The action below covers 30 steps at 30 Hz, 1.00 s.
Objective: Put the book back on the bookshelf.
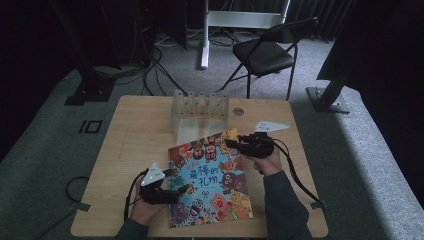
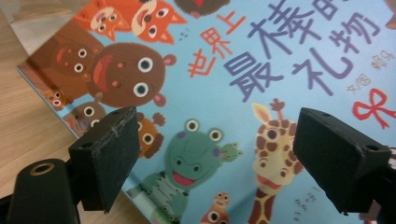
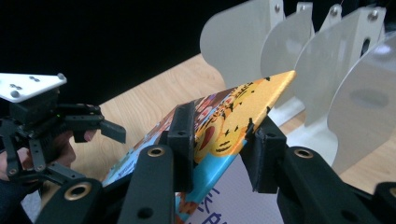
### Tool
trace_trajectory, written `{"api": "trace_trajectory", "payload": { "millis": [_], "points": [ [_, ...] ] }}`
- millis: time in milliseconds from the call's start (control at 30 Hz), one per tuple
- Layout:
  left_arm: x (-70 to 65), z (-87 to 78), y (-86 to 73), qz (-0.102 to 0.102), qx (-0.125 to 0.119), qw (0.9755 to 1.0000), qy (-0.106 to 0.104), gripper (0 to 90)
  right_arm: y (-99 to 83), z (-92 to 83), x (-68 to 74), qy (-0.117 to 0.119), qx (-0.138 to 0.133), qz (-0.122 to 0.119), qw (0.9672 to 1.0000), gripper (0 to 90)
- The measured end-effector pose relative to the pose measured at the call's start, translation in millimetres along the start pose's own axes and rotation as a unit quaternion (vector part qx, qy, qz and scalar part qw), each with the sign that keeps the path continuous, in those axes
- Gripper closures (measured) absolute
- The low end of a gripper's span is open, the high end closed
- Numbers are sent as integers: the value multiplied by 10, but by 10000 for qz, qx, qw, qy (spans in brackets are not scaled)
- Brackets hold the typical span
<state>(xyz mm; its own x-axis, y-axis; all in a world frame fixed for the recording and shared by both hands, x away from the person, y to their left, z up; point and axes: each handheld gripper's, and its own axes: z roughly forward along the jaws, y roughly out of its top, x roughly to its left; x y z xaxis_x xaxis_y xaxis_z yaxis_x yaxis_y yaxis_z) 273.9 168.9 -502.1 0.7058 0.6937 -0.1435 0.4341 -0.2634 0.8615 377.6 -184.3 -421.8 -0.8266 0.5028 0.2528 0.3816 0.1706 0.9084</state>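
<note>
**Picture book lifted at its far corner by the right gripper**

We find the left gripper (image 1: 184, 189) nearest the person, towards the near left of the desk (image 1: 131, 150), held in a hand (image 1: 145, 209). In its own view the two jaws stand wide apart over the book's cover, with nothing between the pads; we record it as open.

The picture book (image 1: 212, 177) lies cover up in the near middle of the desk, its lower edge close to the near edge and its length angled slightly towards the right.

Further out, the right gripper (image 1: 231, 143) meets the book at its far right corner. In the right gripper view, the jaws are pressed on either side of the orange corner (image 3: 243, 105), which stands raised off the wood; we record a firm grip.

Beyond the book, near the middle of the far edge, stands a pale slotted rack (image 1: 200, 111), its dividers upright and just behind the lifted corner.
</note>
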Motion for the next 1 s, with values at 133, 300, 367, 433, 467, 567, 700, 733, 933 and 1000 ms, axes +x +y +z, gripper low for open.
{"api": "trace_trajectory", "payload": {
  "millis": [133, 300, 367, 433, 467, 567, 700, 733, 933, 1000],
  "points": [
    [14, 3, 12, -7, -22, 10000, 12, 150, 28, -72, 38, 1, -218, -33, 9998, 700],
    [74, -9, 29, -77, -73, 9999, 49, 150, 82, -194, 78, 57, -478, -75, 9988, 728],
    [109, -14, 51, -118, -119, 9998, 51, 150, 92, -214, 80, 84, -522, -60, 9986, 733],
    [149, -17, 84, -163, -177, 9997, 38, 150, 109, -251, 87, 117, -599, -57, 9981, 744],
    [168, -15, 103, -192, -220, 9996, 35, 150, 123, -285, 94, 148, -664, -85, 9976, 751],
    [232, -2, 158, -223, -296, 9993, 53, 150, 134, -313, 103, 175, -716, -111, 9972, 755],
    [315, 23, 218, -278, -409, 9988, 15, 150, 147, -346, 113, 234, -795, -134, 9965, 763],
    [334, 29, 232, -291, -423, 9987, -14, 150, 149, -351, 113, 247, -816, -140, 9963, 764],
    [450, 100, 315, -390, -408, 9983, -122, 150, 160, -370, 103, 281, -866, -125, 9958, 769],
    [514, 137, 325, -449, -379, 9981, -192, 151, 162, -378, 97, 299, -889, -100, 9955, 770]
  ]
}}
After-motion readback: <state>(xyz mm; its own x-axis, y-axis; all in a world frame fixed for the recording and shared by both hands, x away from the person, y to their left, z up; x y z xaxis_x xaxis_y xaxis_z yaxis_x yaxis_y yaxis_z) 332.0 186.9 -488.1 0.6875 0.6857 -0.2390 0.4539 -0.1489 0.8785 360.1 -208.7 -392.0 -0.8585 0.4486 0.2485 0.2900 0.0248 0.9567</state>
